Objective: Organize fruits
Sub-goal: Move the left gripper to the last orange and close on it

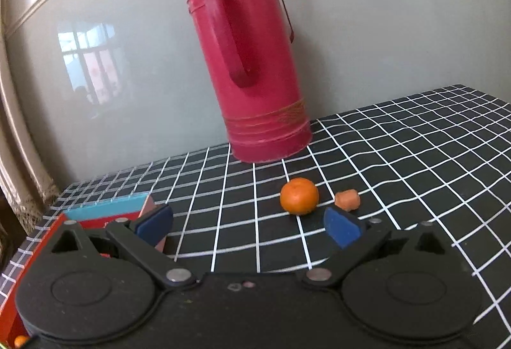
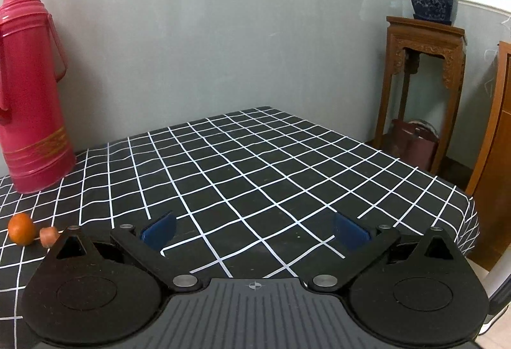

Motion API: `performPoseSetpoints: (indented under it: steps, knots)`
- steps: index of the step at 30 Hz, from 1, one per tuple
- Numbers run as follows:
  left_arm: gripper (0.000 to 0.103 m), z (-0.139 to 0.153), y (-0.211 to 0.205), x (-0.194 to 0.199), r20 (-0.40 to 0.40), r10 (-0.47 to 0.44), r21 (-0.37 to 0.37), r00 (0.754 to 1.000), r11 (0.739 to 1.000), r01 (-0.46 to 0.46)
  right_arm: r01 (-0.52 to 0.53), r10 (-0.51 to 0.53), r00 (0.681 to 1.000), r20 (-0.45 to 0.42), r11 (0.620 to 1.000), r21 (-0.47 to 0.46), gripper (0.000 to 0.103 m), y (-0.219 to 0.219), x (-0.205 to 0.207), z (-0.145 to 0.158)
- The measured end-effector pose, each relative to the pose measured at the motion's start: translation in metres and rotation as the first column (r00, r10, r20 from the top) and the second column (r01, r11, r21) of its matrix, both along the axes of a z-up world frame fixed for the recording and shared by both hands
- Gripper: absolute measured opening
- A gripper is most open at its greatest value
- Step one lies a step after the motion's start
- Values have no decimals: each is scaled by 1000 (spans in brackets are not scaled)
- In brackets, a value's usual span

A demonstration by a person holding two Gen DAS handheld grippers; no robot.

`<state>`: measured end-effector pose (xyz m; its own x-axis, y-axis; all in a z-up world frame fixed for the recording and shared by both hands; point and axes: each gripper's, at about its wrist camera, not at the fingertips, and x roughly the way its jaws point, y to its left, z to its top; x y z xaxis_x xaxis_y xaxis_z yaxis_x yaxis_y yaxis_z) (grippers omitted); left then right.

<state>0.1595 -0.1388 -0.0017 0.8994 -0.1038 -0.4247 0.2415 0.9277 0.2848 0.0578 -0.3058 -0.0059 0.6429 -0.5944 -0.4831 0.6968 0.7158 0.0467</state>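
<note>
Just ahead of the left gripper (image 1: 249, 229), fingers wide apart and empty, a tangerine (image 1: 299, 196) nearer the right finger.

Glossy metal flask (image 1: 252, 61); matt cloth tablecloth (image 2: 255, 176); carved wood stand (image 2: 421, 74).

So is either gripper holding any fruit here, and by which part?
Nothing is held. Both the left gripper and right gripper are open and empty; the tangerine sits on the tablecloth.
</note>
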Motion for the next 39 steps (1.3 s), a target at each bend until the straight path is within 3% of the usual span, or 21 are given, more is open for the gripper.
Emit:
performPoseSetpoints:
  steps: [6,10,12,29,31,33,37,39]
  knots:
    - [95,0,-10,4,31,-42,39,999,998,41,-17,17,1000,8,1000,21,103,1,4,2]
    - [95,-2,-16,12,11,-58,33,998,998,58,-36,35,999,18,999,34,103,5,7,3]
    - [90,-2,-17,18,5,-64,21,998,998,64,-44,43,999,18,998,39,103,6,8,3]
    - [74,-29,-26,74,-143,-40,-65,989,997,31,-104,101,994,35,990,94,103,10,17,0]
    - [69,-31,-26,78,-160,-43,-75,986,997,31,-104,101,994,34,990,94,103,9,17,-1]
    - [57,-34,-26,84,-183,-53,-85,982,996,38,-102,100,994,33,990,96,103,8,17,-2]
    - [48,-39,-30,90,-216,-67,-99,974,994,46,-96,93,995,30,991,95,103,5,16,-3]
    - [33,-40,-31,90,-223,-69,-101,972,994,47,-90,88,996,27,991,97,103,3,16,-4]
